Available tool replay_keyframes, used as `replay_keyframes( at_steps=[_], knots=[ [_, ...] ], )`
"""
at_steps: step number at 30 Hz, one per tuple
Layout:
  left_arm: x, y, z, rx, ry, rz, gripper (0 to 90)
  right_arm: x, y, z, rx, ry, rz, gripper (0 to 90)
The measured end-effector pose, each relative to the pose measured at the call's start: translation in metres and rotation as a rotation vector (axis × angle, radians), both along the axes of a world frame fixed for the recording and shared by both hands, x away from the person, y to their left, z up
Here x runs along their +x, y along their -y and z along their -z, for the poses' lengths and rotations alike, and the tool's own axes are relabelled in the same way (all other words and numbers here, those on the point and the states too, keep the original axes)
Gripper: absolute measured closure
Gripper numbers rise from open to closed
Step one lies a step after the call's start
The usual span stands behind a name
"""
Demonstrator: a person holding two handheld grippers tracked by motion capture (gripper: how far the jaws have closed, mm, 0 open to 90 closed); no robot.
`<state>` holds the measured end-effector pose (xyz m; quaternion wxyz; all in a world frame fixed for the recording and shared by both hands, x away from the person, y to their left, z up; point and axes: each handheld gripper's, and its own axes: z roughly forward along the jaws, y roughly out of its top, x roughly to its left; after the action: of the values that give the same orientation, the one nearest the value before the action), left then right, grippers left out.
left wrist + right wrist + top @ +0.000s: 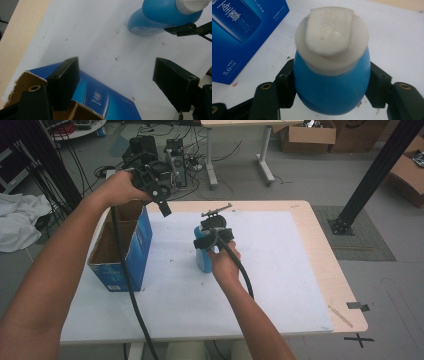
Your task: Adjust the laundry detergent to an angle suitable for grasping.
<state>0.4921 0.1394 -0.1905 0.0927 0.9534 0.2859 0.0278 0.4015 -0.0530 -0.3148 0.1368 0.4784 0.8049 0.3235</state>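
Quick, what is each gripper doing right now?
Left gripper: open, holding nothing.
Right gripper: shut on the blue bottle.

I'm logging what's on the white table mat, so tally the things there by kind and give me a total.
Blue plastic bottle with white cap: 1
Open blue cardboard box: 1
Total: 2

Glossy plastic bottle (332, 87); matt cardboard box (122, 252)
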Motion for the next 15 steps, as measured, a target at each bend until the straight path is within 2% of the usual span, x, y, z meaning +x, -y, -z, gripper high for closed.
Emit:
replay_keyframes(
  at_steps=[2, 7, 13, 15],
  knots=[
    [-0.0002, -0.0010, 0.0003, 0.002, -0.002, -0.001, 22.5, -0.0014, -0.0019, -0.0003, -0.009, 0.010, 0.019, 39.8],
    [0.0000, -0.0011, 0.0005, 0.005, -0.001, -0.002, 22.5, -0.0026, -0.0040, 0.0000, -0.013, 0.021, 0.022, 40.2],
    [0.0006, -0.0011, 0.0016, 0.006, 0.000, -0.005, 22.7, -0.0045, -0.0067, -0.0007, -0.047, 0.050, -0.010, 40.5],
    [0.0010, -0.0012, 0.0019, 0.007, 0.000, -0.007, 22.7, -0.0044, -0.0046, -0.0023, -0.044, 0.051, -0.017, 40.5]
  ],
)
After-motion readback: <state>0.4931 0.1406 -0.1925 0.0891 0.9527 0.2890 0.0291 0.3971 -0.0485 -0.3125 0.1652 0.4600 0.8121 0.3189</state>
